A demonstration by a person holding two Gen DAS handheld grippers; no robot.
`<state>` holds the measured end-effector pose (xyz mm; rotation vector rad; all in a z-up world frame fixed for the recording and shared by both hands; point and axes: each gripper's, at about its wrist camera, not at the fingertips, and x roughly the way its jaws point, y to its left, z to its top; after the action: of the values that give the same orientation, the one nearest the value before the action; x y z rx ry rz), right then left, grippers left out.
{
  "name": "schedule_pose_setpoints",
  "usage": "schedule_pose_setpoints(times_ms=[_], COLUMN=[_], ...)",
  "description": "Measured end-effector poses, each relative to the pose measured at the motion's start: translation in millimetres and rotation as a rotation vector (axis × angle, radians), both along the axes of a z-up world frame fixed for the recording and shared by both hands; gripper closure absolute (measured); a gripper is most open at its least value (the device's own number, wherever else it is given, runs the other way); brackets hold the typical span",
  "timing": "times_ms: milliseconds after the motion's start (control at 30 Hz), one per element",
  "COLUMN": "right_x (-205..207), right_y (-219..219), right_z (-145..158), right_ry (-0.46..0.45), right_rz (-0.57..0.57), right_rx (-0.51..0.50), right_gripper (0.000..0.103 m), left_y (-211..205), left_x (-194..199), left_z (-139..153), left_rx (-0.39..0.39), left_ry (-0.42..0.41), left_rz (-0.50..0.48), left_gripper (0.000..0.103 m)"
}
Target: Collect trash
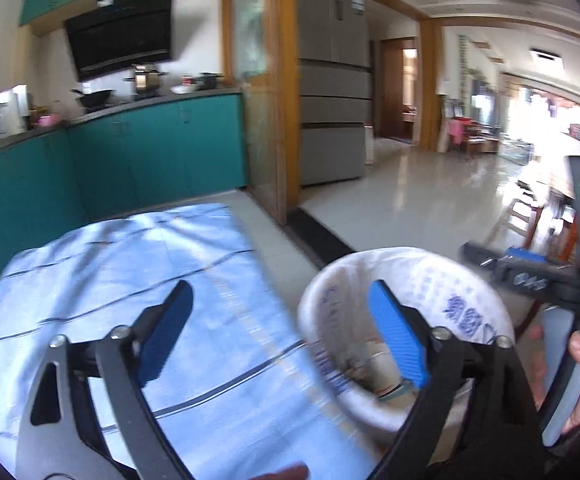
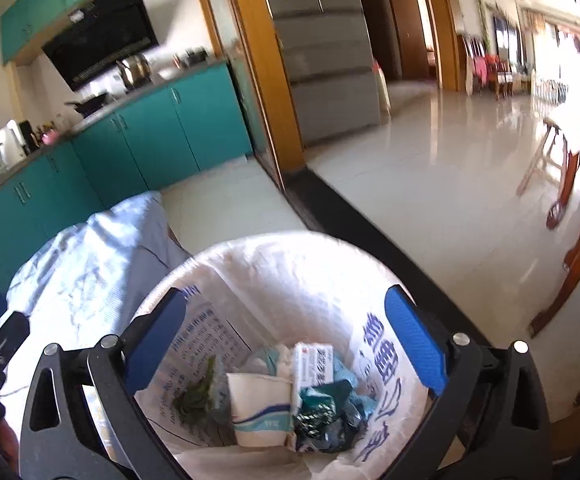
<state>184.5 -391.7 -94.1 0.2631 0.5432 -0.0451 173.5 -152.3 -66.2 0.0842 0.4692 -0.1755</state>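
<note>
Open bin mouth (image 2: 290, 248) beside table (image 2: 90, 264)

Glossy tile floor (image 2: 430, 184), thin plastic bin liner (image 2: 290, 272) (w/ print), wood doorframe (image 2: 258, 64)

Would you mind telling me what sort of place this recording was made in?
Most likely a home kitchen opening onto a dining and living area: teal cabinets under a black range hood, a steel fridge by the doorway, and a lined trash bin on the tiled floor.

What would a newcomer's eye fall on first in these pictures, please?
Probably the white-lined trash bin directly below the open right gripper, with a paper cup and crumpled wrappers inside. Next, the pale blue cloth under the open left gripper, and the teal cabinets behind.
</note>
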Motion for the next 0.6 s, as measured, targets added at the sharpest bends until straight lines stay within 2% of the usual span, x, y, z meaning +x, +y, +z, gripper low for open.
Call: schedule_pose_setpoints(times_ms=[133, 233, 300, 400, 500, 600], right_x=[-59.9, -108.2, -141.1, -171.1, -191.1, -198.6], right_y=[24.5, 51.1, 70.7, 96.6, 116.5, 128.2], right_z=[20.0, 27.5, 36.3, 56.0, 77.0, 89.3], right_ry=[-0.11, -0.113, -0.131, -0.153, -0.174, -0.186], right_rz=[0.03, 0.047, 0.032, 0.059, 0.041, 0.05], right_rx=[0.028, 0.023, -0.02, -0.112, -0.217, -0.25], right_gripper=[0.003, 0.003, 0.003, 0.003, 0.003, 0.003], left_y=[43.1, 62.7, 71.3, 82.1, 92.3, 101.4], left_x=[-54.8, -94.4, -120.1, -146.3, -157.3, -164.8], left_z=[26.5, 41.3, 51.9, 63.4, 69.4, 76.2], left_rx=[-0.031, 0.017, 0.061, 0.079, 0.087, 0.072], left_ry=[-0.05, -0.083, -0.104, -0.118, -0.073, -0.062], left_rz=[0.052, 0.094, 0.101, 0.1, 0.102, 0.103], left_gripper=[0.004, 0.004, 0.004, 0.003, 0.003, 0.003])
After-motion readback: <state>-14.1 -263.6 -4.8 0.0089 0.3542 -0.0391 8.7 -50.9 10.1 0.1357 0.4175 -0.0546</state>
